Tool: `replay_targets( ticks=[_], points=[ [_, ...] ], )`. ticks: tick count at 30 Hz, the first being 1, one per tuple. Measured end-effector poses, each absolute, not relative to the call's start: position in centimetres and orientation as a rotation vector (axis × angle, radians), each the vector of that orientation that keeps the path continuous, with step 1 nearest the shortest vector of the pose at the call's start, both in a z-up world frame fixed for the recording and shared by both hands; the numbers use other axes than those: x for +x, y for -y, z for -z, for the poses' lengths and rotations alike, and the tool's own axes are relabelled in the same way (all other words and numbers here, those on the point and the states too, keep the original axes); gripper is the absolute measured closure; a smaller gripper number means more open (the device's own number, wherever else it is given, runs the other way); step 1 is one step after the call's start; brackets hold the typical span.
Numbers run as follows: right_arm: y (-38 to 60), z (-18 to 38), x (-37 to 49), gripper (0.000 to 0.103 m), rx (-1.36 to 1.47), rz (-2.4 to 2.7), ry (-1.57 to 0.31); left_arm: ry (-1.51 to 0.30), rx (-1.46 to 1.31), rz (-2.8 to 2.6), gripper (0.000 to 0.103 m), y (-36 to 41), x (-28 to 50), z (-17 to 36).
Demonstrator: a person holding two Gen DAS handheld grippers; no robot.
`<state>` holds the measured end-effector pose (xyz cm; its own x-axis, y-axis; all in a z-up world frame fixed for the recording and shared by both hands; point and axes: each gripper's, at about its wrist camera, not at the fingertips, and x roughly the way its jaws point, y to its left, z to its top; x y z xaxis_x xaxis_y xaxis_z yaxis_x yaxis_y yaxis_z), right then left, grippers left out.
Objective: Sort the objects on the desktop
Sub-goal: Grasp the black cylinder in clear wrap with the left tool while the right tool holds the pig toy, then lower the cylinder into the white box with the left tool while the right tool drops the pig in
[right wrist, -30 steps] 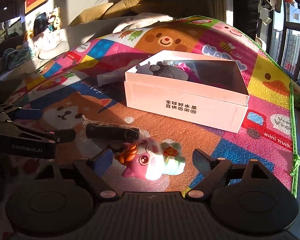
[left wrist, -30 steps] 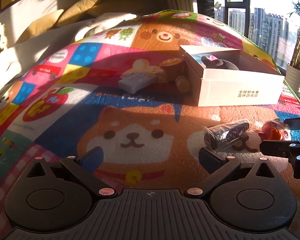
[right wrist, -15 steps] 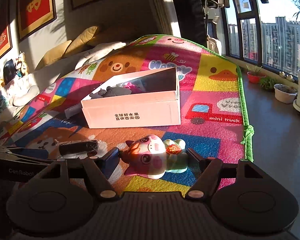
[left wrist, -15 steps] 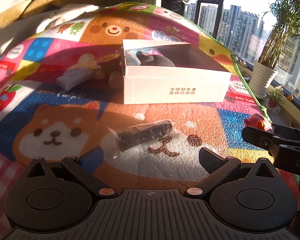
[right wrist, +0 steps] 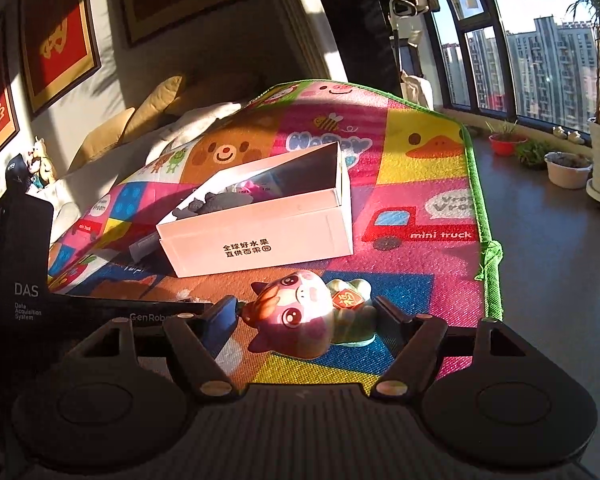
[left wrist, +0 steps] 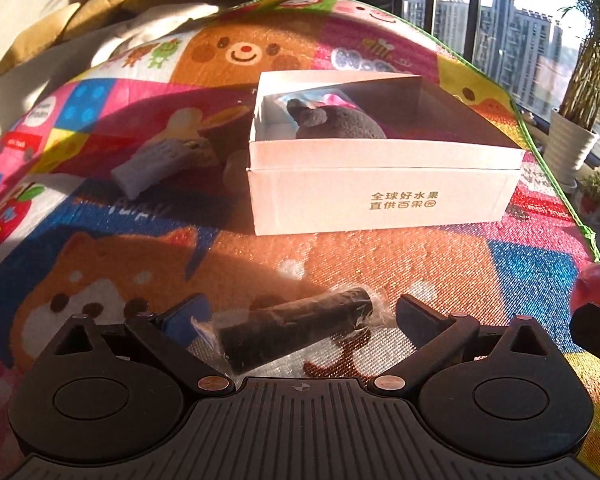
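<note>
A black roll in clear wrap (left wrist: 296, 328) lies on the play mat (left wrist: 440, 264) between the fingers of my left gripper (left wrist: 300, 312). Its jaws are closing; the right finger still stands clear of the roll's end. A pink cat toy (right wrist: 300, 312) with a green back part fills the gap of my right gripper (right wrist: 306, 308), and both fingers touch it. In the left wrist view that toy (left wrist: 594, 288) shows at the right edge. The white cardboard box (left wrist: 380, 196) (right wrist: 260, 240) sits open just beyond, with a grey plush (left wrist: 340, 124) (right wrist: 220, 202) inside.
A grey remote-like block (left wrist: 152, 164) and brown wooden pieces (left wrist: 224, 120) lie left of the box. The mat's green edge (right wrist: 488, 240) drops to bare floor on the right, with plant pots (right wrist: 568, 168) by the window. Cushions (right wrist: 156, 108) lie behind. The left gripper's body (right wrist: 20, 280) fills the right wrist view's left side.
My left gripper has come up to the black roll, which now lies between its fingers. The right gripper has rolled and swung, and the cat toy stayed between its fingers.
</note>
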<state>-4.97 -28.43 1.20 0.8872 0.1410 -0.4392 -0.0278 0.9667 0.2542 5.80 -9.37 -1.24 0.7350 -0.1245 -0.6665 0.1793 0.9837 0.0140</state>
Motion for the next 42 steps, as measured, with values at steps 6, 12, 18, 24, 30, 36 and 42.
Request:
replay_targets(
  ticks=[6, 12, 18, 24, 30, 36, 42],
  points=[
    [27.9, -1.2, -5.1, 0.029, 0.219, -0.089, -0.463, -0.706, 0.102, 0.179, 0.017, 8.6, 5.2, 0.9],
    [27.1, -1.3, -5.1, 0.029, 0.169, -0.066, -0.473, -0.703, 0.116, 0.225, 0.018, 6.9, 2.1, 0.7],
    [26.3, -2.0, -6.4, 0.03, 0.133, -0.086, -0.536, -0.669, 0.142, 0.262, 0.019, 4.2, -3.4, -0.3],
    [24.2, -3.7, -9.1, 0.03, 0.011, -0.148, -0.577, -0.607, 0.133, 0.309, 0.019, 3.1, -7.1, -1.9],
    [23.6, -7.8, -11.7, 0.03, 0.009, -0.21, -0.529, -0.509, 0.129, 0.349, 0.019, 3.3, -9.7, -4.3],
    [23.6, -11.5, -12.2, 0.03, -0.007, -0.229, -0.444, -0.381, 0.166, 0.372, 0.019, 4.4, -9.6, -7.3],
    [24.9, -13.3, -7.7, 0.03, 0.034, -0.203, -0.456, -0.388, 0.17, 0.381, 0.019, 5.8, -5.2, -8.6]
  ],
)
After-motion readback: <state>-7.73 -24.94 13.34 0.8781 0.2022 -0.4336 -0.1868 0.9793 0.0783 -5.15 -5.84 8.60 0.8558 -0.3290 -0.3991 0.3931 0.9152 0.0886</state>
